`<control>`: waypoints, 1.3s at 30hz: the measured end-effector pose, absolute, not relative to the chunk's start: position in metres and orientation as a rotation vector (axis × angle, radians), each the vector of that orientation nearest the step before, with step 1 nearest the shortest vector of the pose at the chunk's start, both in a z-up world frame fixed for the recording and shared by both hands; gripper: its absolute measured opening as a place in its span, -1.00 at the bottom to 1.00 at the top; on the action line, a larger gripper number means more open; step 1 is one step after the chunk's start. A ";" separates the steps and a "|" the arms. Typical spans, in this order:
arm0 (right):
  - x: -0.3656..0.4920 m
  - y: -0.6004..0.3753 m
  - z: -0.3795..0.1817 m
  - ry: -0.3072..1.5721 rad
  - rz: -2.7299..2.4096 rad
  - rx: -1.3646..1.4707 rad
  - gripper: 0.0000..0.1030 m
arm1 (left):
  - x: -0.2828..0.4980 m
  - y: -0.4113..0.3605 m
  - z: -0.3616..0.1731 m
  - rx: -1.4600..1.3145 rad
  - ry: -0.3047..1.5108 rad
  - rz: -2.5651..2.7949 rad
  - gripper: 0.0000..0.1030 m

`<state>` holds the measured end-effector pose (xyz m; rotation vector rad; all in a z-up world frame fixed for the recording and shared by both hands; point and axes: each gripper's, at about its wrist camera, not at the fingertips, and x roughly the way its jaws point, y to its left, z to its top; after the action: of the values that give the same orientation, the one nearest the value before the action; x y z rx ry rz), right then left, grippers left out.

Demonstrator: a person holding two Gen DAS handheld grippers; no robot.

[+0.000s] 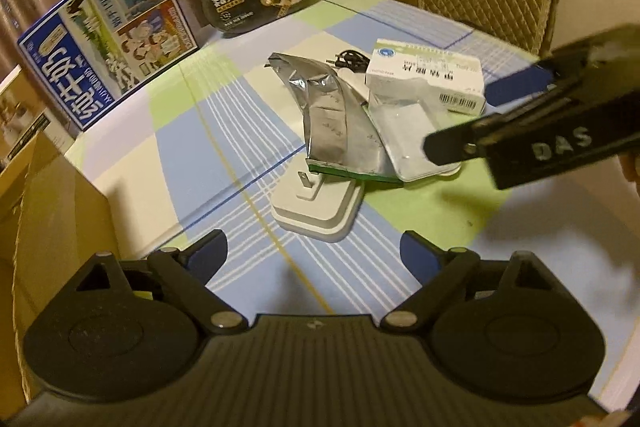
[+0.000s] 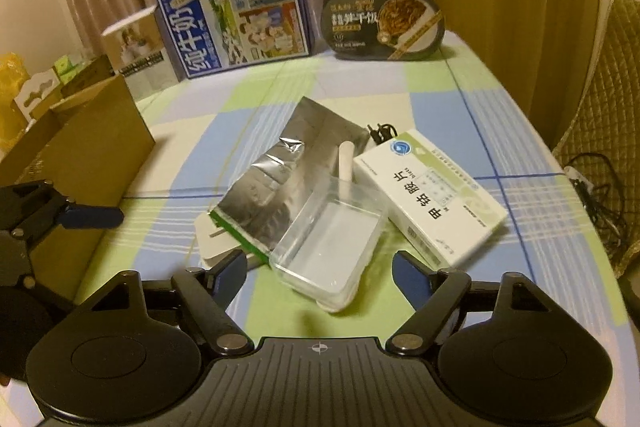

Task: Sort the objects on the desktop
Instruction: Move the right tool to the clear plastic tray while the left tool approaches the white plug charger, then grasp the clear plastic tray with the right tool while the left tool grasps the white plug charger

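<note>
Clutter sat mid-surface (image 2: 460, 91) on the checked cloth: a silver foil pouch (image 2: 276, 183) lay over a white charger (image 1: 316, 207), touching a clear plastic tray (image 2: 332, 255) and a white medicine box (image 2: 432, 195). Both the left gripper (image 1: 314, 255) and the right gripper (image 2: 320, 271) hovered with jaws spread, holding nothing. A milk carton box (image 2: 236, 11) stood behind.

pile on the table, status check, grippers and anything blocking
Left gripper open, empty. Right gripper open, at clear tray. Foil pouch overlaps white charger.
</note>
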<state>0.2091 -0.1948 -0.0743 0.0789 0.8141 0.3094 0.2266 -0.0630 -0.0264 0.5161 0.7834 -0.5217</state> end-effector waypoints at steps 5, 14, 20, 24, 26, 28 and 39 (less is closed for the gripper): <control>0.224 -0.188 -0.084 0.844 0.289 0.071 0.51 | 0.237 -0.069 -0.038 0.550 0.793 -0.522 0.76; 0.229 -0.193 -0.092 0.865 0.311 0.043 0.21 | 0.252 -0.068 -0.049 0.524 0.804 -0.507 0.76; 0.216 -0.204 -0.088 0.857 0.314 0.011 0.19 | 0.262 -0.079 -0.057 0.556 0.798 -0.527 0.76; 0.204 -0.213 -0.086 0.856 0.303 0.004 0.17 | 0.274 -0.086 -0.064 0.561 0.808 -0.551 0.69; 0.199 -0.219 -0.086 0.858 0.298 0.005 0.17 | 0.280 -0.088 -0.066 0.547 0.814 -0.574 0.60; 0.192 -0.223 -0.086 0.858 0.294 0.002 0.17 | 0.284 -0.090 -0.068 0.547 0.821 -0.606 0.49; 0.132 -0.235 -0.086 0.878 0.285 -0.027 0.16 | 0.245 -0.079 -0.062 0.470 0.874 -0.590 0.12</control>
<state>0.1316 -0.2354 -0.0856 -0.0267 0.8779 0.2853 0.2446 -0.0793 -0.0615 0.4696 0.8741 -0.5901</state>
